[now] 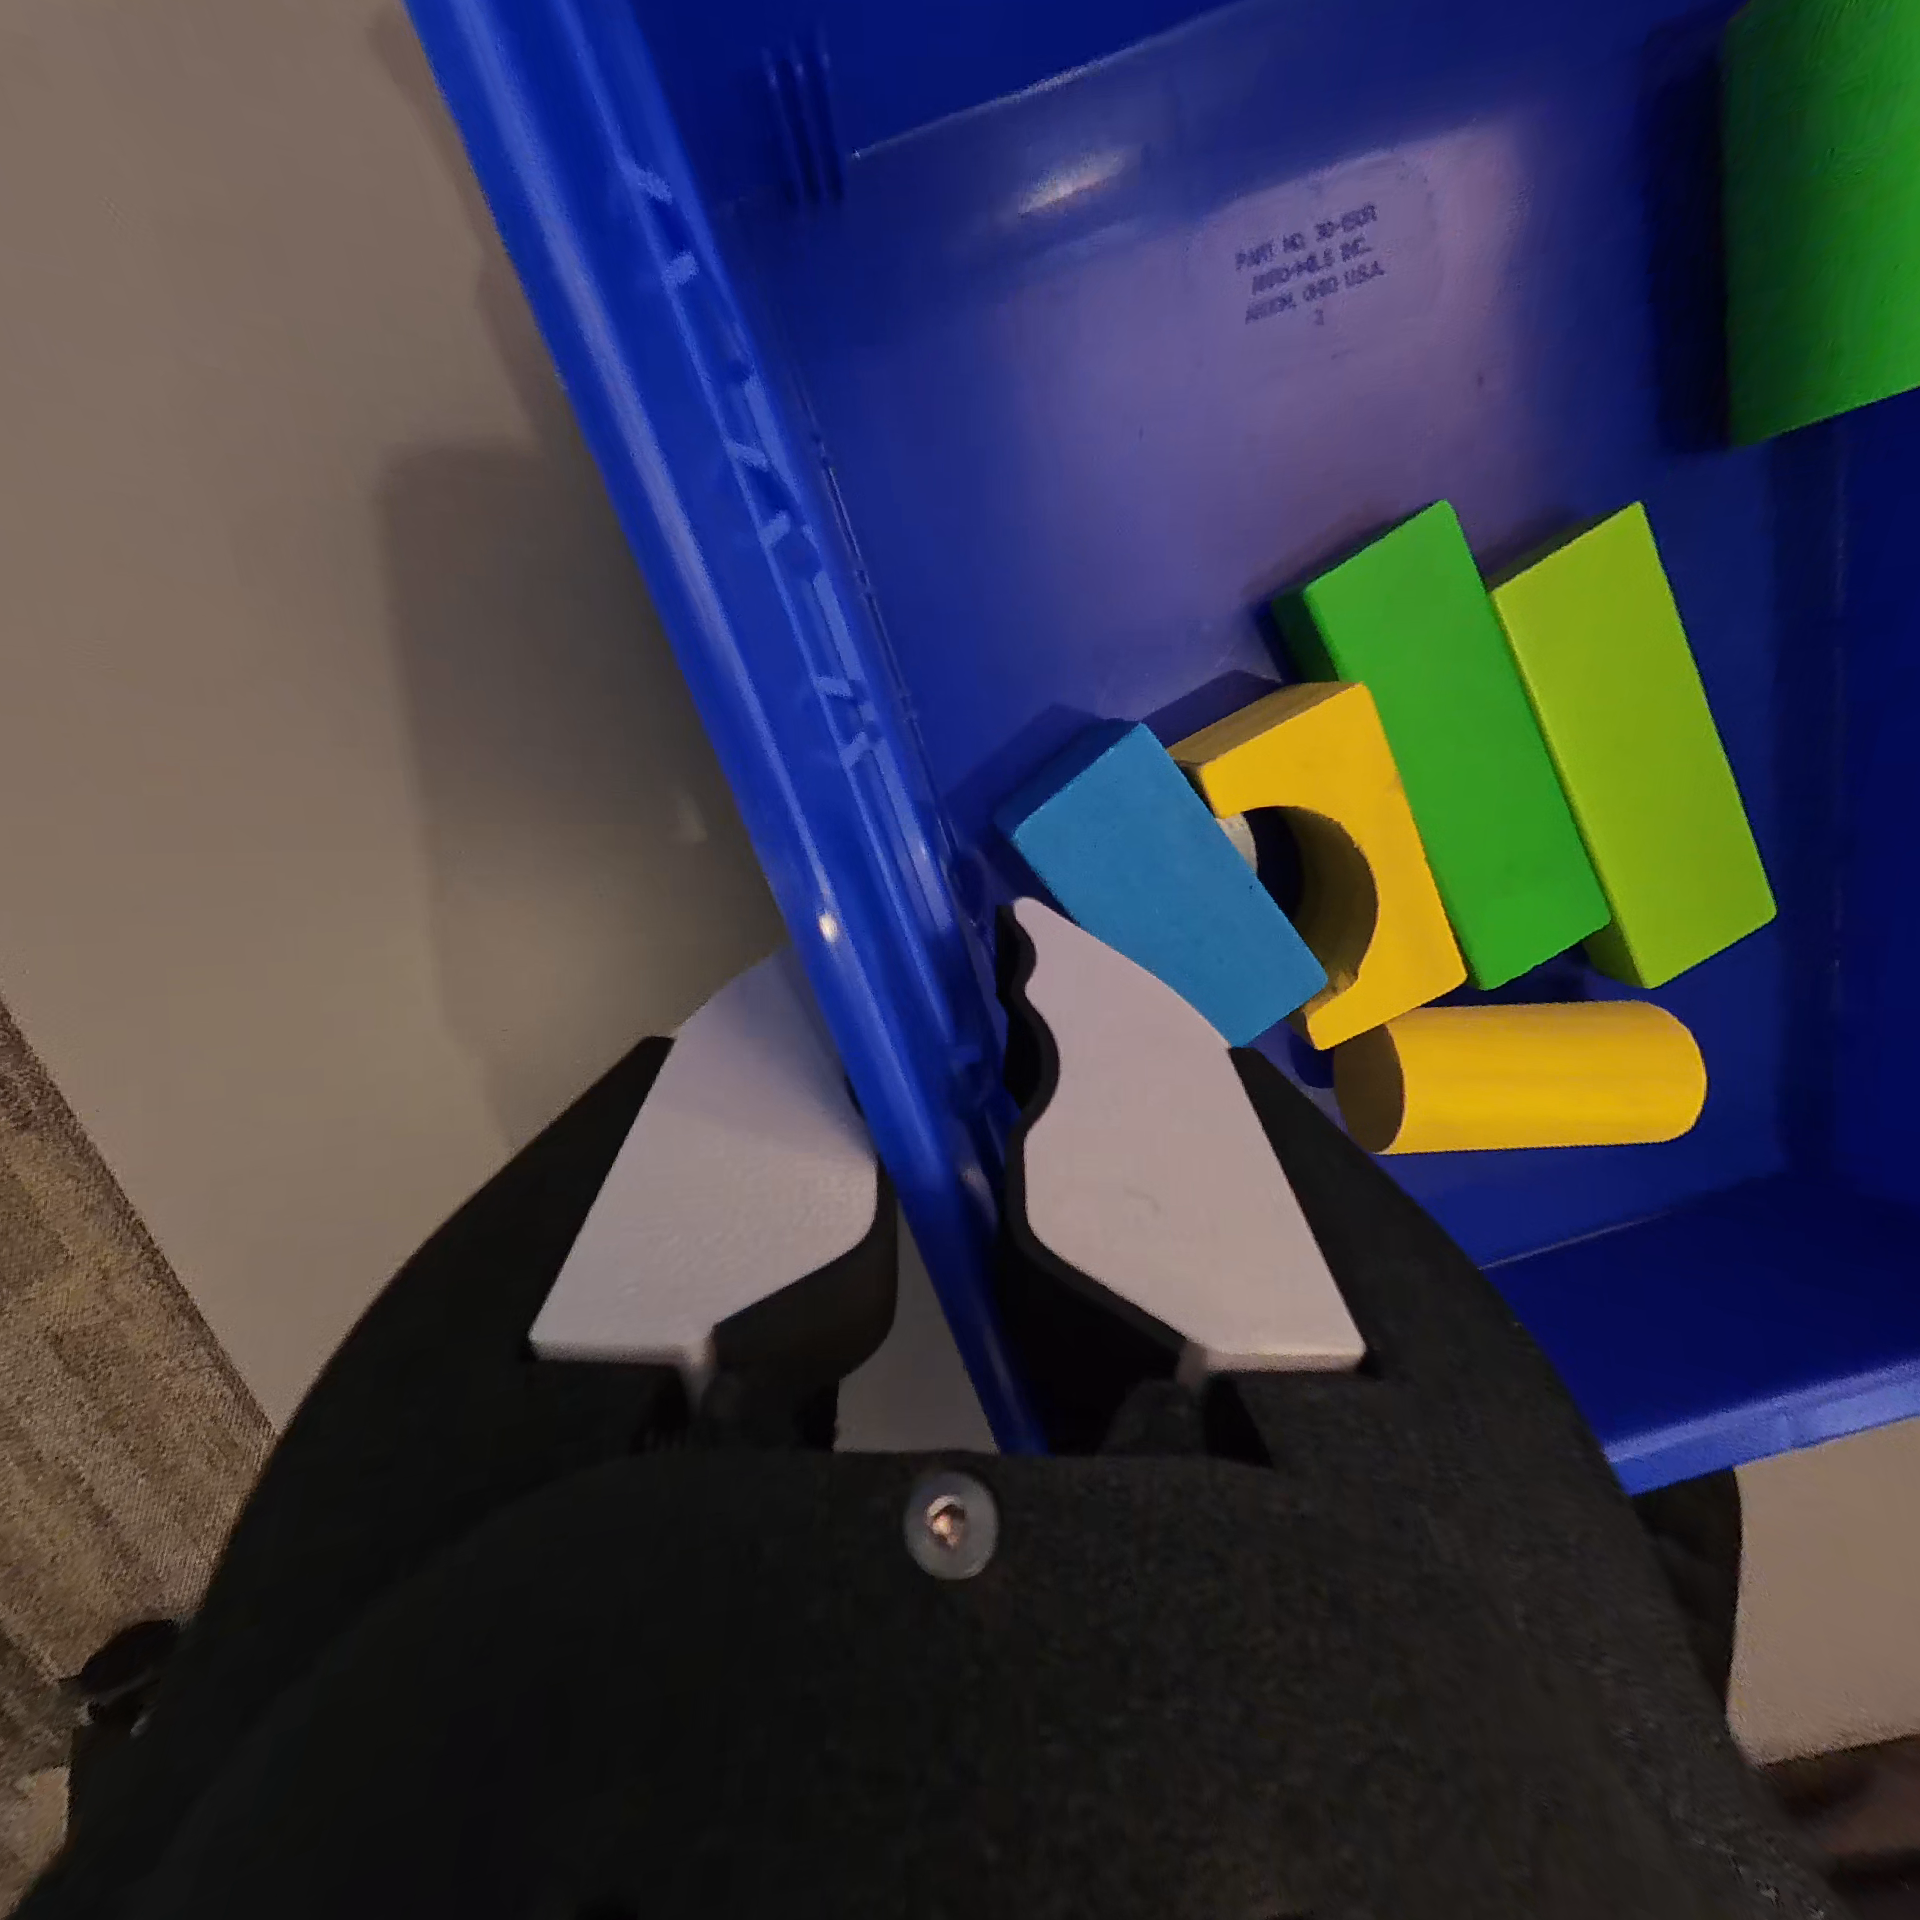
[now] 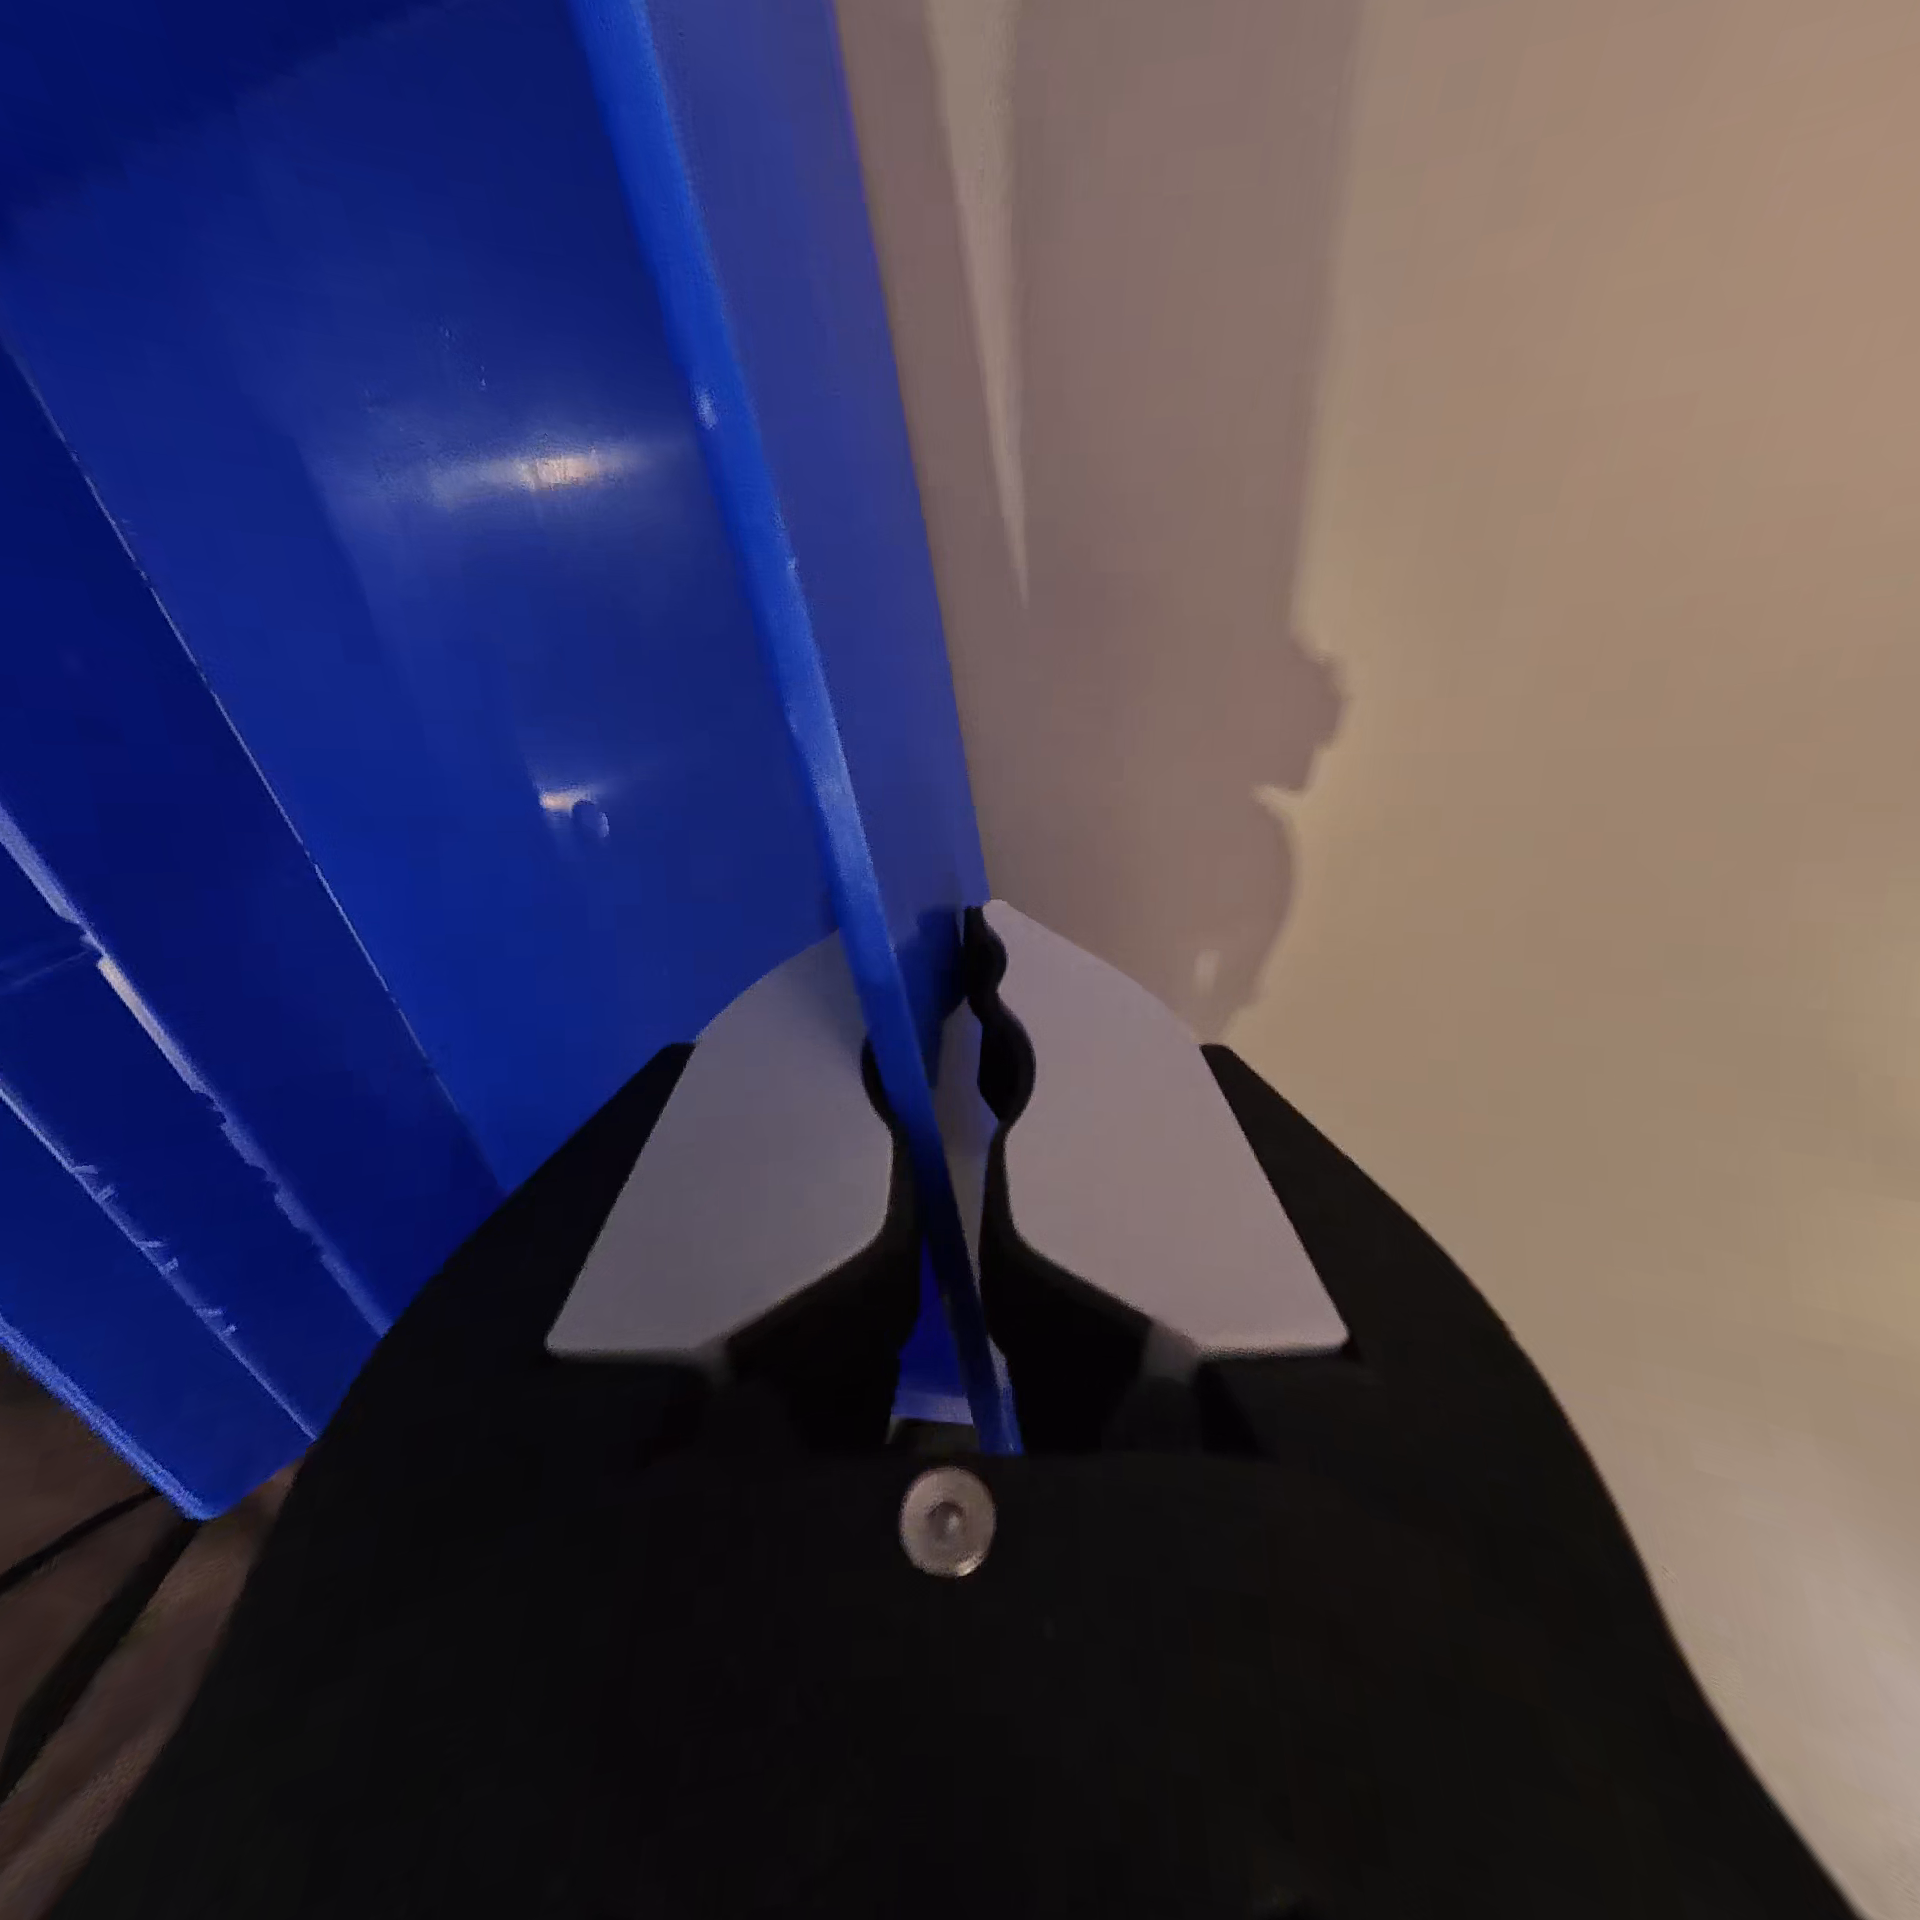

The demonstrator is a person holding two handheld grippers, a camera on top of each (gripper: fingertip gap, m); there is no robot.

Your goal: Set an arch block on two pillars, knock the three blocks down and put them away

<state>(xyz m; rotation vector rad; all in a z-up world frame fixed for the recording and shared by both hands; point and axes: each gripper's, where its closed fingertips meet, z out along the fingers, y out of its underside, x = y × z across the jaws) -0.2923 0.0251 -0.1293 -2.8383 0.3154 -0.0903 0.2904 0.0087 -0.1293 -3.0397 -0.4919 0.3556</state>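
Left tool [image 1: 940, 1049] and right tool [image 2: 940, 1049] each clamp a wall of the stiff blue plastic bin [image 1: 1143, 436]; light wooden blocks [image 1: 1444, 748] may slide inside.

The left gripper [image 1: 940, 1049] clamps the blue bin's side wall [image 1: 790, 644]; inside lie a blue wedge block [image 1: 1158, 883], yellow arch block [image 1: 1361, 831], two green blocks and a yellow cylinder [image 1: 1527, 1075].

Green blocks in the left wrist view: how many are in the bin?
3. A dark green block and a lime block lie side by side mid-bin; a larger green block is cut off at the top right edge. More may lie out of frame in the bin.
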